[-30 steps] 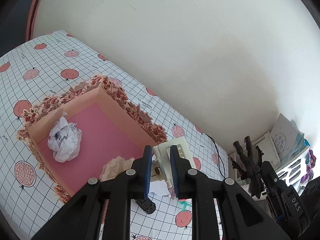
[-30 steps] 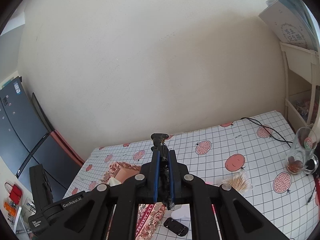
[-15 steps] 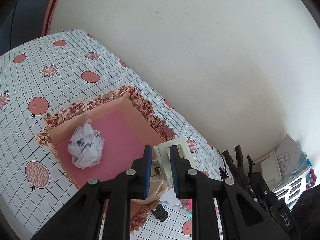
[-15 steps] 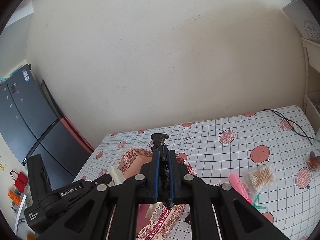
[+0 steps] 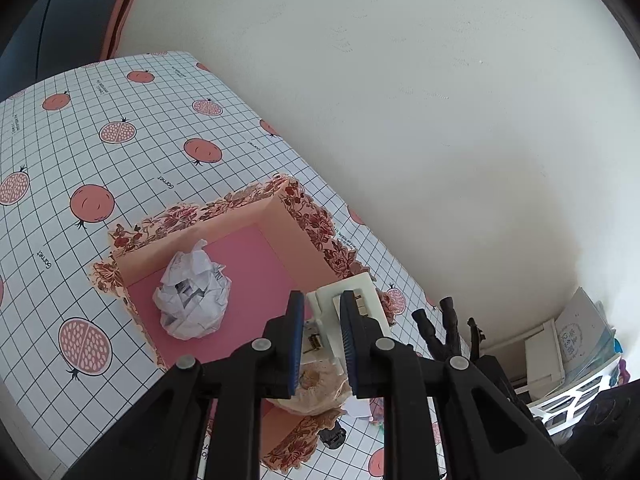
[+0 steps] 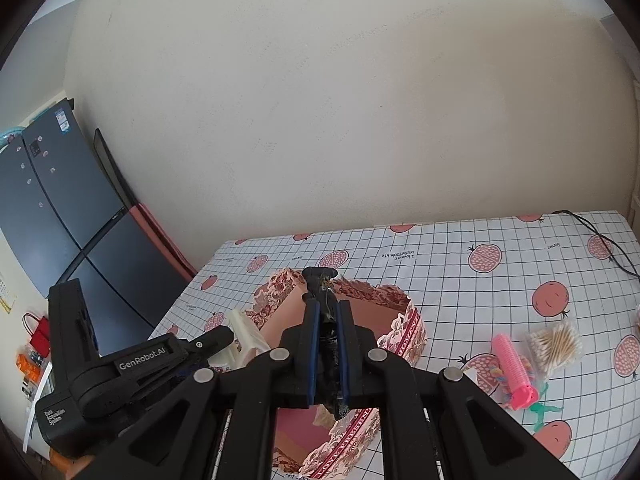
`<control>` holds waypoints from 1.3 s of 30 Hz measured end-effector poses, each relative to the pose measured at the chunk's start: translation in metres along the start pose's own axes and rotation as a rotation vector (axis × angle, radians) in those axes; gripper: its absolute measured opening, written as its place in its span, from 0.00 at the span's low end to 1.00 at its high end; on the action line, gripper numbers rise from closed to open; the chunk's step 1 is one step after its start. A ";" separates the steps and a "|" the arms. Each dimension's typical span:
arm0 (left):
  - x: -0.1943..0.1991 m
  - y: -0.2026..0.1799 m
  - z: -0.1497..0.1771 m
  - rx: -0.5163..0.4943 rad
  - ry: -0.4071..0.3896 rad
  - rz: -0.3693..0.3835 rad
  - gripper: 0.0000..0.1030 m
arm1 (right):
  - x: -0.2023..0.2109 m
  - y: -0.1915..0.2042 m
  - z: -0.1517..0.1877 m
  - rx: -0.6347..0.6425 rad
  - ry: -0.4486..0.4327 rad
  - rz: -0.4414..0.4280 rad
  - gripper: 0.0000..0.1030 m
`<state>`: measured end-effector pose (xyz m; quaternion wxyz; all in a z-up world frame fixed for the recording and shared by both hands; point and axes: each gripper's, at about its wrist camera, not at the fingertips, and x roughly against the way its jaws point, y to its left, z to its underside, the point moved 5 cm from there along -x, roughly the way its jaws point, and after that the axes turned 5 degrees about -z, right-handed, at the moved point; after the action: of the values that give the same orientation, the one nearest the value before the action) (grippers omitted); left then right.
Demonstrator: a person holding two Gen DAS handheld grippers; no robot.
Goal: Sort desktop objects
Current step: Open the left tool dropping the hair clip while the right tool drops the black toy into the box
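My left gripper (image 5: 320, 336) grasps a cream plastic piece (image 5: 347, 300) over the floral box (image 5: 304, 216); my right gripper (image 6: 327, 344) clenches a dark clip (image 6: 320, 280) above it. Next, I judge, lower and release both inside.

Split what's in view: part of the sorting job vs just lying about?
In the job:
- floral box
- crumpled paper ball inside it
- cream plastic part in left claw
- dark tool in right claw
- pink hair roller, cotton swab bag, waiting on the table

Lying about:
- black cable
- fridge
- white shelf unit
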<state>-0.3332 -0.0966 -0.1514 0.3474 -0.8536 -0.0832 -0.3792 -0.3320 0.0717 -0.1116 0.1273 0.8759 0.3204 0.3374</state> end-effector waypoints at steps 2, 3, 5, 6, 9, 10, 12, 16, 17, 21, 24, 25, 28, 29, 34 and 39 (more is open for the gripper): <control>-0.003 0.005 0.000 0.012 0.005 -0.012 0.18 | -0.005 0.003 0.003 0.006 0.015 0.000 0.09; -0.004 0.008 0.000 0.018 0.006 -0.018 0.18 | -0.008 0.005 0.005 0.010 0.023 -0.001 0.09; -0.007 0.012 -0.001 0.032 0.010 -0.026 0.18 | -0.016 0.007 0.009 0.022 0.041 0.002 0.09; -0.008 0.015 -0.001 0.039 0.012 -0.031 0.18 | -0.020 0.009 0.012 0.029 0.052 0.004 0.09; -0.011 0.023 -0.002 0.063 0.021 -0.042 0.18 | -0.031 0.014 0.019 0.042 0.085 0.007 0.09; -0.012 0.025 -0.002 0.071 0.024 -0.044 0.18 | -0.035 0.015 0.022 0.046 0.095 0.007 0.09; -0.014 0.029 -0.002 0.082 0.031 -0.046 0.18 | -0.041 0.016 0.026 0.052 0.113 0.010 0.09; -0.018 0.034 -0.002 0.100 0.036 -0.056 0.18 | -0.052 0.018 0.034 0.066 0.142 0.019 0.09; -0.019 0.036 -0.002 0.103 0.037 -0.062 0.18 | -0.054 0.018 0.036 0.068 0.148 0.020 0.09; -0.022 0.042 -0.001 0.110 0.038 -0.100 0.18 | -0.062 0.018 0.042 0.071 0.168 0.023 0.09; -0.026 0.045 -0.001 0.114 0.045 -0.108 0.18 | -0.066 0.017 0.045 0.074 0.181 0.028 0.09; -0.027 0.045 0.000 0.114 0.049 -0.112 0.18 | -0.068 0.017 0.046 0.075 0.186 0.028 0.09; -0.029 0.046 0.002 0.116 0.059 -0.114 0.18 | -0.072 0.016 0.049 0.074 0.199 0.031 0.09; -0.029 0.045 0.002 0.116 0.060 -0.113 0.18 | -0.072 0.016 0.049 0.074 0.202 0.032 0.09; -0.028 0.045 0.002 0.113 0.056 -0.116 0.18 | -0.071 0.017 0.048 0.078 0.202 0.032 0.09; -0.028 0.045 0.002 0.115 0.058 -0.117 0.18 | -0.070 0.018 0.047 0.081 0.203 0.029 0.09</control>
<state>-0.3333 -0.1250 -0.1960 0.3753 -0.8145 -0.1445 -0.4182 -0.3313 0.0118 -0.1741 0.0537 0.8462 0.3326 0.4128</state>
